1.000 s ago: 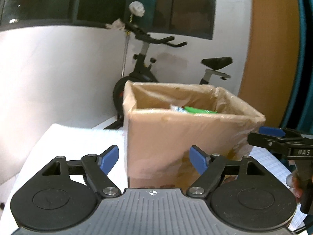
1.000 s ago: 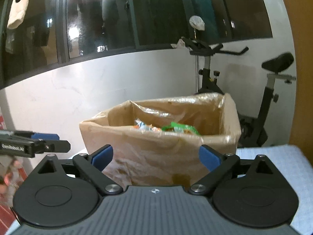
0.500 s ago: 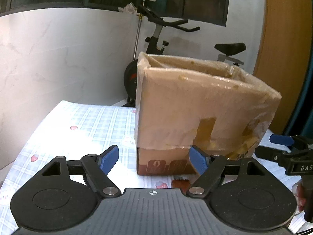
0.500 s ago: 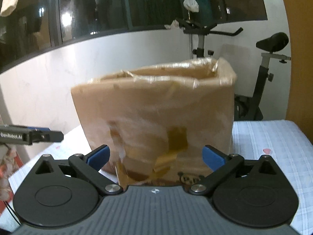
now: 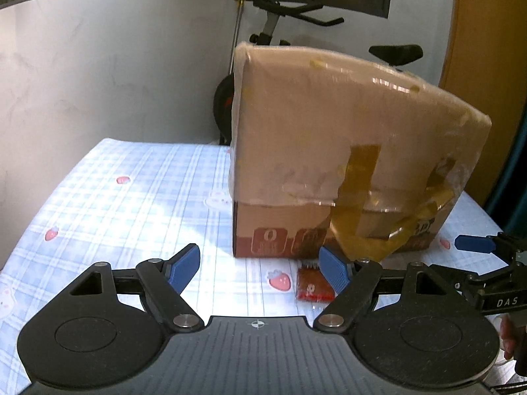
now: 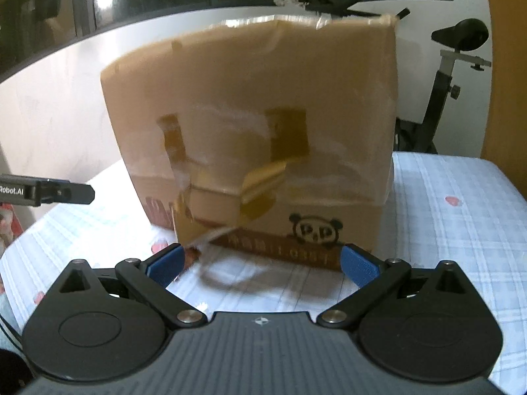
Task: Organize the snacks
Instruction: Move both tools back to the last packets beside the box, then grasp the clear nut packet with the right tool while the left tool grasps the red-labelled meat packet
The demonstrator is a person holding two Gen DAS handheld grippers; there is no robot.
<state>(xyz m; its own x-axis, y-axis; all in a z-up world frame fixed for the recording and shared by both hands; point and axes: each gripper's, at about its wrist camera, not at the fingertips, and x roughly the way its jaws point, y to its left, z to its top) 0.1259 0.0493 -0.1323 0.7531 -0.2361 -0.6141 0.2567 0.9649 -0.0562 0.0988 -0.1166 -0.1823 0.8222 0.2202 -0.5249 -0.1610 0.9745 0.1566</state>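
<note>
Left wrist view: the left hand-held gripper (image 5: 258, 267) sat wide and empty, a red snack packet (image 5: 312, 285) on the bench (image 5: 125, 204) by its right finger, low centre, in front of the cardboard box (image 5: 346, 151). Looked like the pick-up step; it'd need to centre on the packet. Right wrist view: the right hand-held gripper (image 6: 262, 261) had just been opening, fully wide, nothing between.

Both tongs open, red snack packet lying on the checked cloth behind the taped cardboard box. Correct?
Not quite. The red snack packet lies in front of the taped cardboard box, by the left tongs, on the checked cloth; the left wrist view shows it. Both tongs are open, right tongs included.
</note>
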